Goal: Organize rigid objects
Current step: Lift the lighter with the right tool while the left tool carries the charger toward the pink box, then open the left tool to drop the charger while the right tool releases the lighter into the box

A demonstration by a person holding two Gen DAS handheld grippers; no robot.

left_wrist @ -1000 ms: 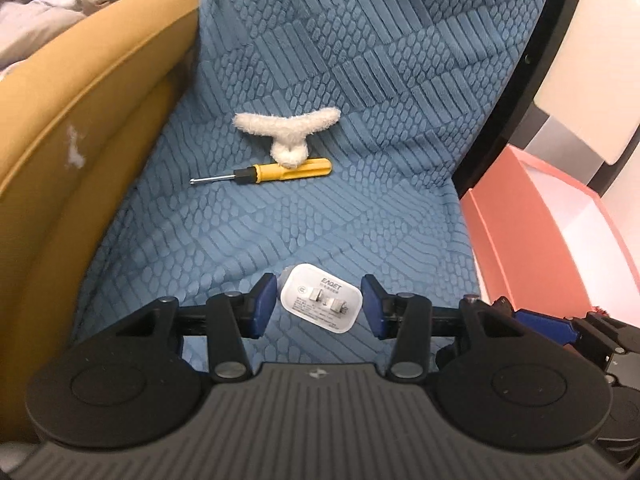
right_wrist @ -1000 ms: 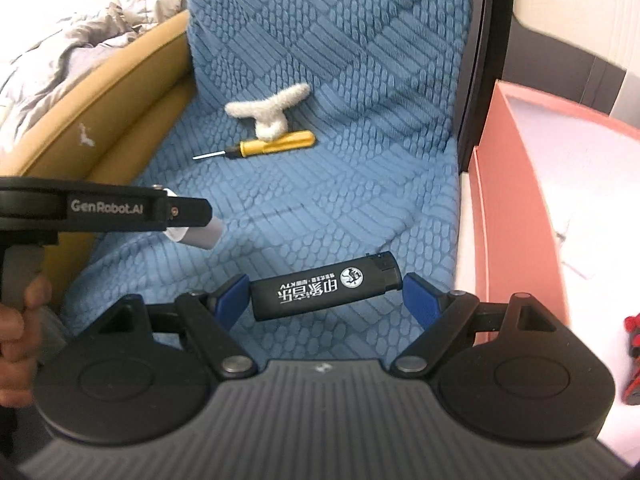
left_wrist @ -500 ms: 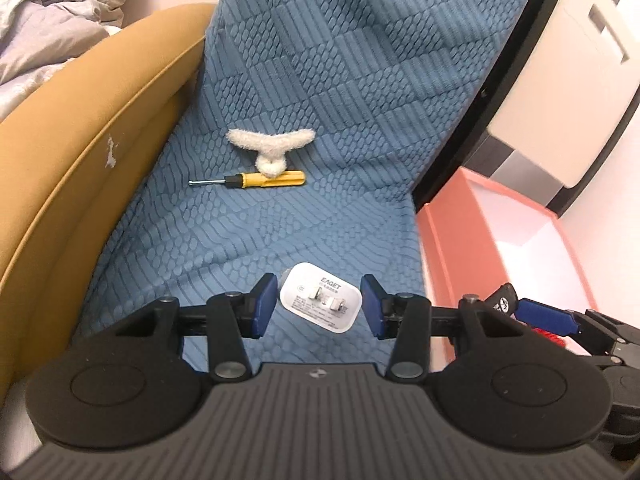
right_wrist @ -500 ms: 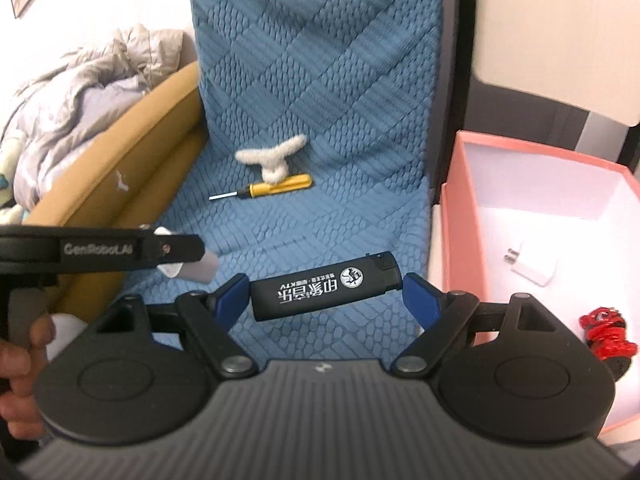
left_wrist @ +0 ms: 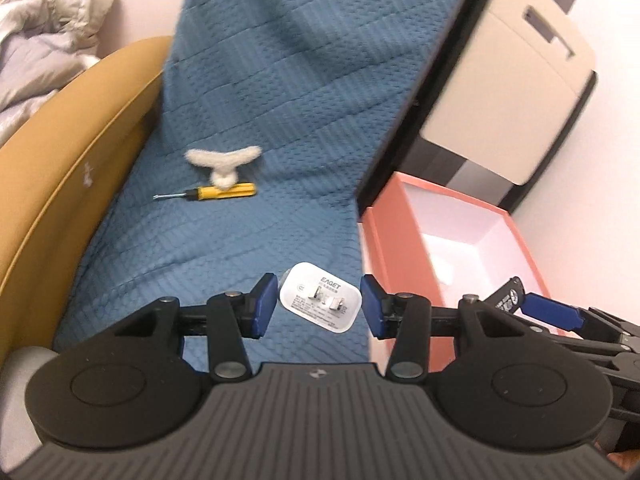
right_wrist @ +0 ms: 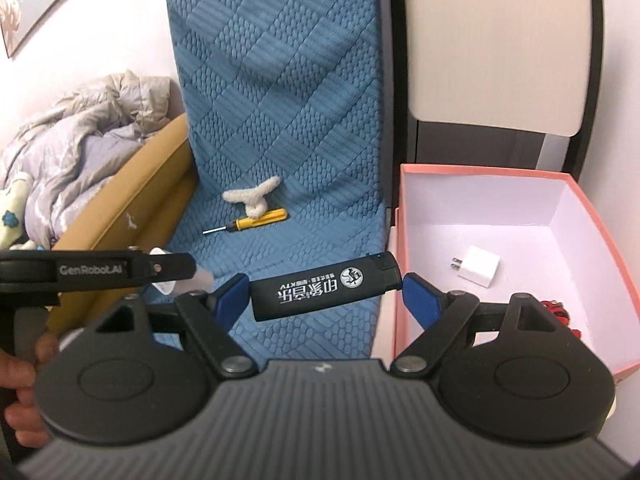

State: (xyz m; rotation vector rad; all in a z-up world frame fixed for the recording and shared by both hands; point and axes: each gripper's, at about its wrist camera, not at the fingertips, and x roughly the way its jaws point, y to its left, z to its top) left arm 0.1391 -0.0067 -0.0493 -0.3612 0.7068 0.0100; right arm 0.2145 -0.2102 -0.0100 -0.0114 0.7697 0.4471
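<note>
Both grippers have risen off the blue cushion [right_wrist: 280, 100] toward the pink box [right_wrist: 592, 216]. Left gripper [left_wrist: 319, 304] clamps a white charger [left_wrist: 320, 303]; right gripper [right_wrist: 324, 290] clamps a black lighter [right_wrist: 324, 287]. Behind lie a yellow screwdriver [right_wrist: 256, 222] and a fluffy clip [right_wrist: 252, 198].

The cover [right_wrist: 288, 92] is blue, quilted in squares of scale and rib textures. The sofa [left_wrist: 60, 152] at left is mustard. On the cover lie a yellow screwdriver [right_wrist: 260, 219] and a fluffy white toy [right_wrist: 252, 196]. The box [right_wrist: 404, 240] at right is salmon outside, white inside, with a white plug [right_wrist: 480, 268] in it. The near charger [left_wrist: 320, 302] is white with grey print; the lighter [right_wrist: 324, 286] is black with white lettering. The gripper pads [right_wrist: 230, 296] are blue.
</note>
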